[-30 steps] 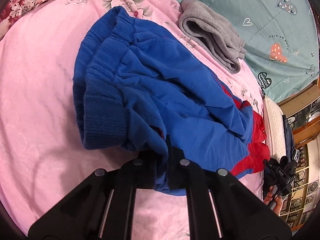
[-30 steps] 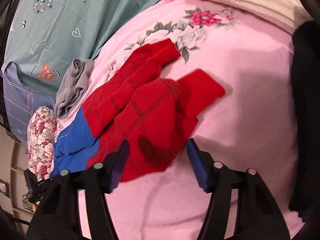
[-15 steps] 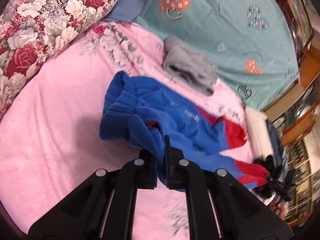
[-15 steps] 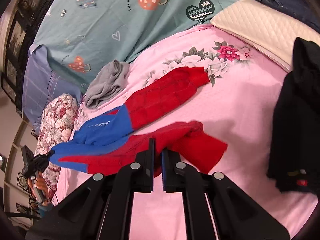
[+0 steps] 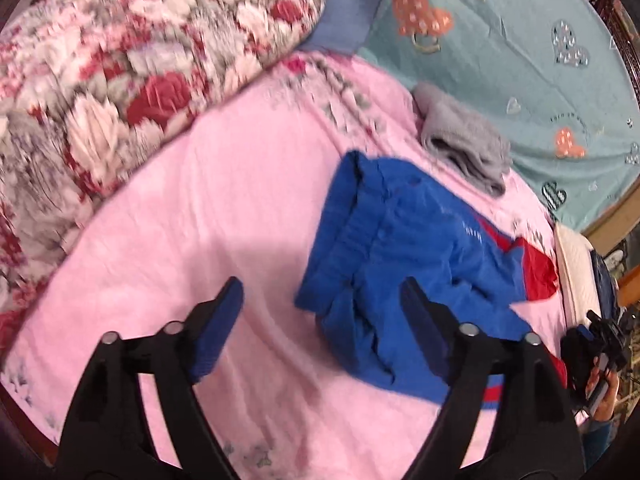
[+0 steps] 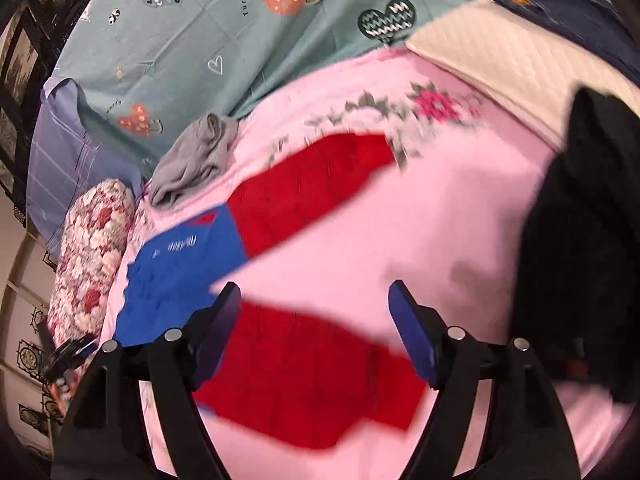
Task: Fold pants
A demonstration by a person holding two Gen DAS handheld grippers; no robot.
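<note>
Now, left gripper: my left gripper (image 5: 322,304) has its blue-padded jaws spread wide with nothing between them; pink sheet fills the gap and the blue waist end lies partly behind the right-hand finger.
Right gripper: my right gripper (image 6: 314,306) is likewise wide open and grips nothing; the near red leg lies below the gap, at lower centre of the frame.
Pants: the blue-and-red knit pants (image 5: 404,264) lie on the pink bed sheet (image 5: 208,208), right of centre in my left view, the ribbed blue waistband bunched and creased toward the frame's middle.
Legs: in my right view the pants (image 6: 304,196) stretch from blue at centre left to one red leg reaching toward upper centre, and a second red leg lies apart from it at lower centre.
Grey garment: a crumpled grey knit garment (image 5: 464,140) sits just beyond the waistband, at the edge of the teal heart-print cover (image 5: 520,52).
Pillow: a red-and-white floral pillow (image 5: 120,64) fills the upper left of my left view.
Other items: a cream quilted pad (image 6: 492,52) sits upper right in my right view and a black garment (image 6: 580,240) lies along the right edge.
Sharpness: both views are motion-blurred.
</note>
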